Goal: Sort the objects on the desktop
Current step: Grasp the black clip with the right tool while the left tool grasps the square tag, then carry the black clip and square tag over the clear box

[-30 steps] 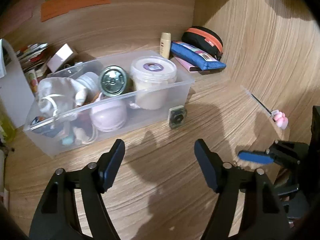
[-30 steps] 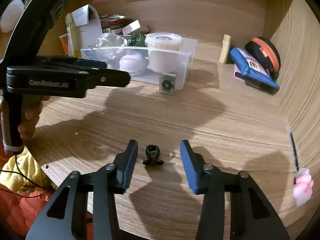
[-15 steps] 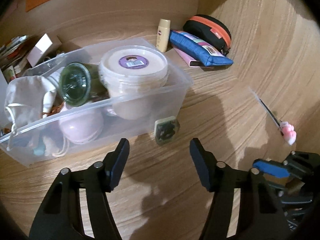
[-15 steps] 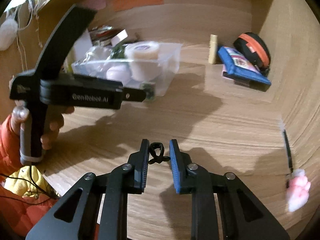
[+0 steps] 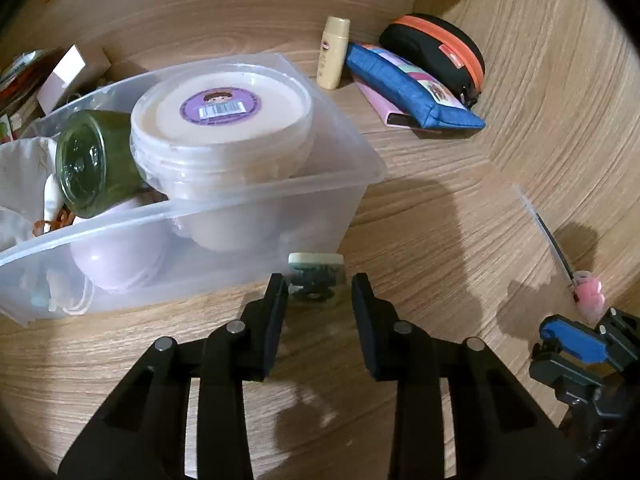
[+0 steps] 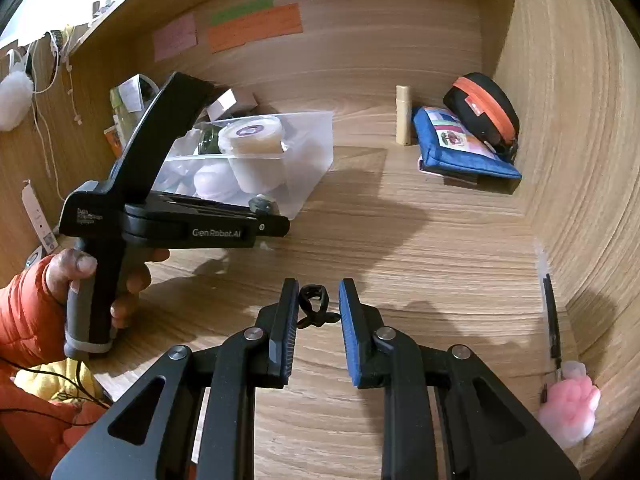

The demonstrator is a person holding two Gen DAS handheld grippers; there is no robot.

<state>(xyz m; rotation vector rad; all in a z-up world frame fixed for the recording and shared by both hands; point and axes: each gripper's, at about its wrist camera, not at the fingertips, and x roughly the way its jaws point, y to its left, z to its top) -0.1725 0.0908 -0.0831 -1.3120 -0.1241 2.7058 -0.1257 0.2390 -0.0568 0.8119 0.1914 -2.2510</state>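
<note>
My left gripper (image 5: 318,294) is open, its fingers on either side of a small square dark-patterned object (image 5: 317,278) leaning against the clear plastic bin (image 5: 360,168). The bin holds a white lidded tub (image 5: 224,120), a green glass jar (image 5: 90,164) and a pale purple round thing (image 5: 120,258). My right gripper (image 6: 318,306) stands partly closed around a small black clip (image 6: 313,307) on the desk; the left finger touches it, and a gap shows at the right finger. The left gripper's body (image 6: 180,224) shows in the right wrist view.
At the back right lie a blue pouch (image 5: 412,88), a black case with an orange zip (image 5: 436,54) and a cream bottle (image 5: 333,53). A pen with a pink paw top (image 6: 568,404) lies by the right wall. Wooden walls enclose the desk (image 6: 420,248).
My left gripper moved forward to the small square object and its fingers narrowed around it. My right gripper stays at the black clip, its jaws now slightly wider than half a second ago.
</note>
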